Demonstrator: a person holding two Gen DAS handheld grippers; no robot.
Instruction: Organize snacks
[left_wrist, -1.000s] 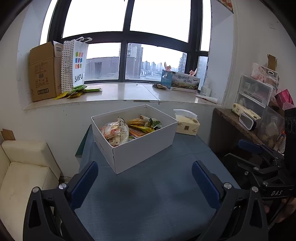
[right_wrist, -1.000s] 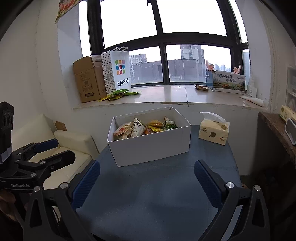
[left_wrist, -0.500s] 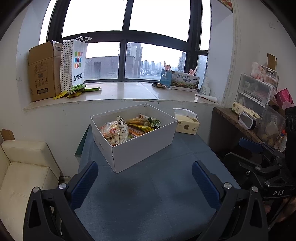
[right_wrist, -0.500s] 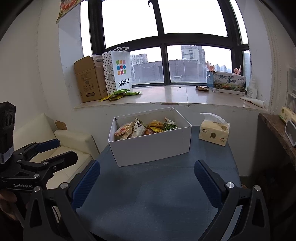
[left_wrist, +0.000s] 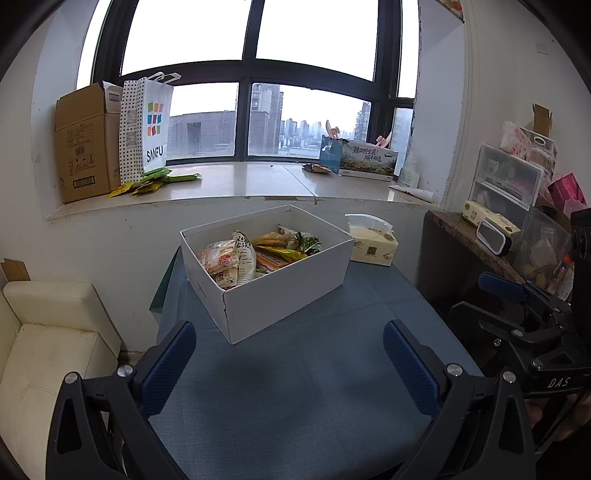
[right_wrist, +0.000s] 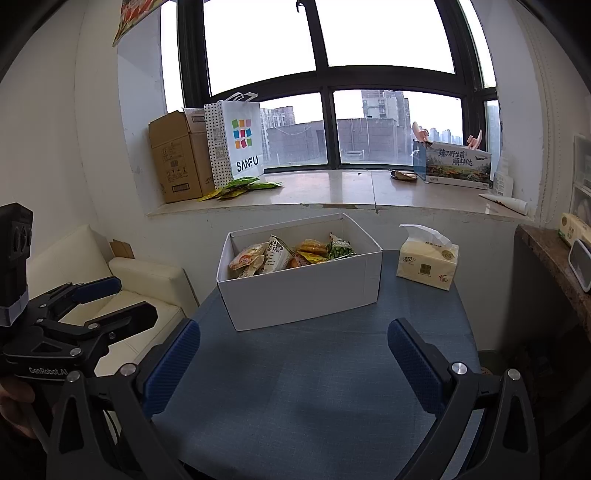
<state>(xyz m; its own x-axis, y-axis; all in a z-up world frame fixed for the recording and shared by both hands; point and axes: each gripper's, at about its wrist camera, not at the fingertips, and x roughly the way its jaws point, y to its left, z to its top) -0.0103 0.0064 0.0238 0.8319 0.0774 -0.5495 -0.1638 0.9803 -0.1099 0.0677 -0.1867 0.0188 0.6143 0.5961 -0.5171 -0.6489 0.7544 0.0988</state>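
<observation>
A white cardboard box (left_wrist: 288, 291) stands on the blue table (left_wrist: 295, 387), also in the right wrist view (right_wrist: 303, 295). It holds several snack packets (left_wrist: 258, 254), also visible from the right (right_wrist: 291, 254). My left gripper (left_wrist: 290, 350) is open and empty, well short of the box. My right gripper (right_wrist: 293, 350) is open and empty, also short of the box. Each gripper shows at the edge of the other's view: the right one (left_wrist: 517, 306), the left one (right_wrist: 99, 302).
A tissue pack (right_wrist: 428, 262) sits right of the box. On the windowsill stand a brown carton (right_wrist: 177, 162), a SANFU bag (right_wrist: 240, 140), green sachets (right_wrist: 240, 184) and a printed box (right_wrist: 458, 166). A white sofa (left_wrist: 48, 332) is left, a cluttered shelf (left_wrist: 498, 236) right.
Both grippers have drifted very slightly; the box sits a little differently in each view. Nothing was gripped or released.
</observation>
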